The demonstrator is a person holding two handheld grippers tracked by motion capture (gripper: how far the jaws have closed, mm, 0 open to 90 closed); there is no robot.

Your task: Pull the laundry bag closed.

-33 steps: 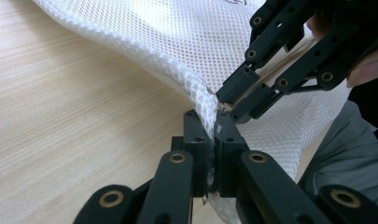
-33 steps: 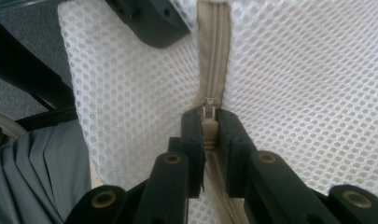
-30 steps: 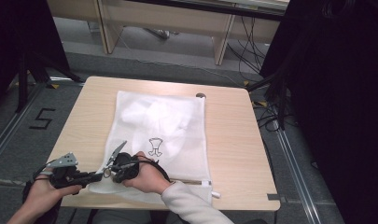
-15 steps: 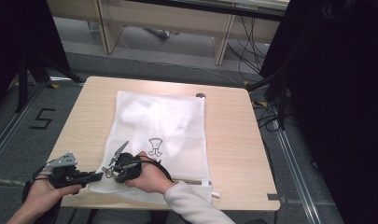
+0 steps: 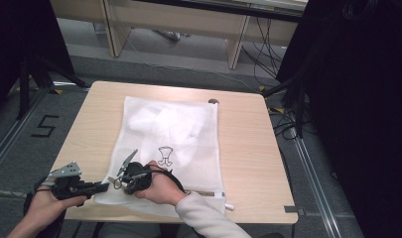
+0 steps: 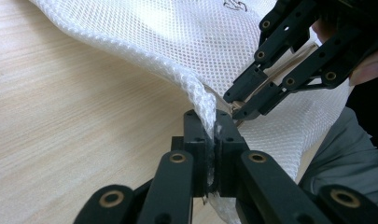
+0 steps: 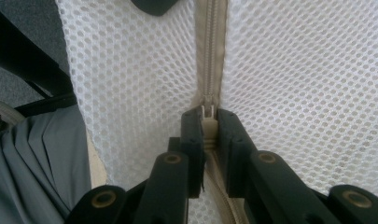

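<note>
I see a big white mesh laundry bag (image 5: pixel 168 144) lying flat on the light wooden table (image 5: pixel 248 148), close to the near edge. My left gripper (image 6: pixel 210 135) is squeezed tight on the bag's near corner and lifts it a little. My right gripper (image 7: pixel 209 126) is pinched on the small cream zipper pull (image 7: pixel 208 122) of the bag's beige zipper (image 7: pixel 211 46).

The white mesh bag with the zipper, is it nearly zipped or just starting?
Just starting, it seems. Done: both grips are set. The left tool is shut on the corner of the white mesh laundry bag, lying on the light wooden table. In hand: the right tool pinches the beige zipper's slider near that corner. Left: running the slider along the bag's near edge; which way it goes I can't tell.
</note>
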